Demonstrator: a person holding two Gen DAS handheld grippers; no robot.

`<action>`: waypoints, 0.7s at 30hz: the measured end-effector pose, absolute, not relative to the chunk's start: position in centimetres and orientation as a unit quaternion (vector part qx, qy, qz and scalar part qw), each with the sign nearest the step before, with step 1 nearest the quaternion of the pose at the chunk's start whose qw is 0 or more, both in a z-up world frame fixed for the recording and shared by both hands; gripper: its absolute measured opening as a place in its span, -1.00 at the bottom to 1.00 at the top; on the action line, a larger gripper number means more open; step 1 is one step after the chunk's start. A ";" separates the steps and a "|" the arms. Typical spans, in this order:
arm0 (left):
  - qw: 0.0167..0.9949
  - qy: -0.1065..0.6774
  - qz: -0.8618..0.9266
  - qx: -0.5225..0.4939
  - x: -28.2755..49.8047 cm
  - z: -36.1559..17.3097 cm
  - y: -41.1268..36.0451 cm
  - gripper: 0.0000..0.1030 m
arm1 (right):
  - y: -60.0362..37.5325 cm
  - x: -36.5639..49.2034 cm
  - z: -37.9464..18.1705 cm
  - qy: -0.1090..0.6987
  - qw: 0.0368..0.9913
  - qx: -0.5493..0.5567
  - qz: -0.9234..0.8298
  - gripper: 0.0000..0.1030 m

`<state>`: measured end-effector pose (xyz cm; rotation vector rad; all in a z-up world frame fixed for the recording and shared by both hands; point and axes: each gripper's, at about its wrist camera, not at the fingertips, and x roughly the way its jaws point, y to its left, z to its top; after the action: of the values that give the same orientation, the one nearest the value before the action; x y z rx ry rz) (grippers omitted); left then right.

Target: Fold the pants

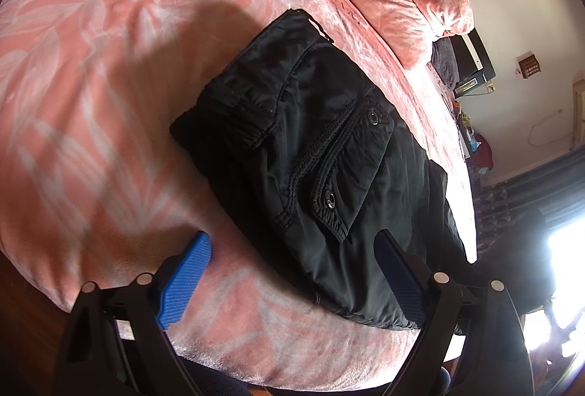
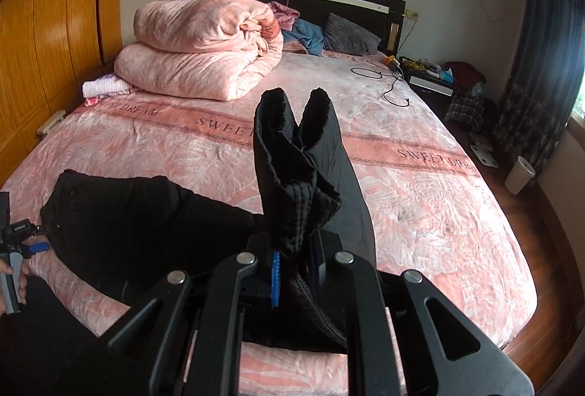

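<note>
Clamping the leg ends of the black cargo pants (image 2: 307,176), the right tongs (image 2: 296,271) are closed on the fabric; two leg cuffs stand upright above the jaws. The rest of the pants (image 1: 314,155) lies on the bed (image 2: 420,198), waist end near the bed's left front edge, with two snap buttons visible on one pocket flap (image 1: 351,155).

The left tongs (image 1: 292,271) are spread apart and hold nothing. One blue pad (image 1: 186,282) is over bare bedspread; the other finger is over the pants' near edge. From the right wrist view the left tongs (image 2: 36,246) sit at the waist end, beside the bed's front edge.

Open bedspread extends beyond and to the right of the pants. Farther back lie:
- one folded pink quilt (image 2: 197,56), toward the headboard on the left;
- one grey pillow (image 2: 347,34);
- one black cable (image 2: 387,82), near the right edge.

One white bin (image 2: 519,173) stands on the floor off the right side.
</note>
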<state>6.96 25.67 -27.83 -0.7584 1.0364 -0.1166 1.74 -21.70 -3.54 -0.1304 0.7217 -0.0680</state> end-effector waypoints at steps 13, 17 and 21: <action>0.797 0.482 -0.062 -0.358 7.0 -27.9 25.7 0.77 | -14.9 3.2 -8.3 0.395 0.905 -0.157 -0.014 -0.79; 0.797 0.485 -0.066 -0.354 7.1 -27.9 25.6 0.78 | -13.3 3.4 -10.1 0.409 0.894 -0.184 -0.012 -0.79; 0.797 0.485 -0.069 -0.354 7.2 -28.0 25.4 0.78 | -11.7 3.3 -12.0 0.423 0.883 -0.204 -0.008 -0.79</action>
<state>7.17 25.44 -27.97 -0.7593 1.0414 -0.1477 3.30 -11.69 -11.98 -0.4240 0.8805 -0.0164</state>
